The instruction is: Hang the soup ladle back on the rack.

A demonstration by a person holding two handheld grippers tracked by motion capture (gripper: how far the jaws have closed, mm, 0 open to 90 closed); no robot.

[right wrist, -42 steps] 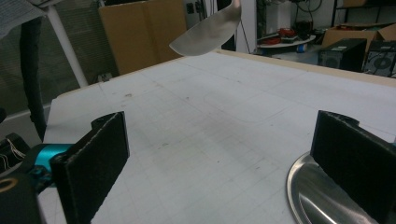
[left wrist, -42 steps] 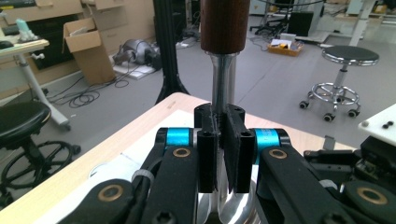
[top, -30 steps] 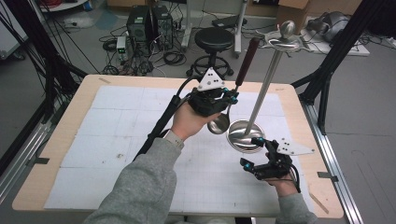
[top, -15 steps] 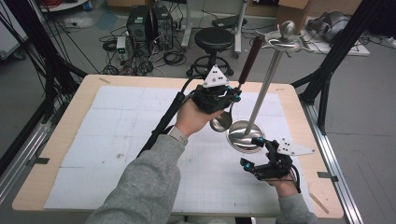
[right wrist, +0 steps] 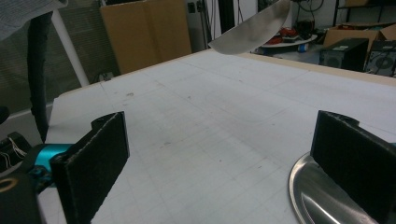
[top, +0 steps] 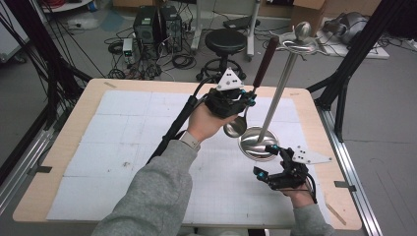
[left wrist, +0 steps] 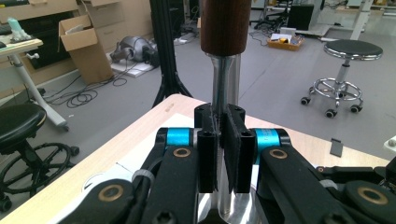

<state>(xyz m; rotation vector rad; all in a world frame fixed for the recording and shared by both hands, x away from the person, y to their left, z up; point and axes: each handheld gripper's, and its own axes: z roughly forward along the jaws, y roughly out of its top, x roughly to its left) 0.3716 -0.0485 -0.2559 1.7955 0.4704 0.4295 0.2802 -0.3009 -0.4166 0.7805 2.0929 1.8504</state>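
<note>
Aloft, spoon (top: 237,125) in left claw (top: 244,101), stand (top: 259,143) below.

Steel ladle (top: 236,127) with dark wooden handle (top: 265,61): clamped at its shaft in left gripper (top: 244,101), bowl hanging below, handle tilted up beyond the jaws.

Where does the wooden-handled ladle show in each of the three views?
High view: ladle at centre, in the left gripper, bowl above the table.
Left gripper view: its steel shaft between the shut jaws, wooden handle at top.
Right gripper view: its bowl at top centre.
Shared landmark: round stand base.
</note>
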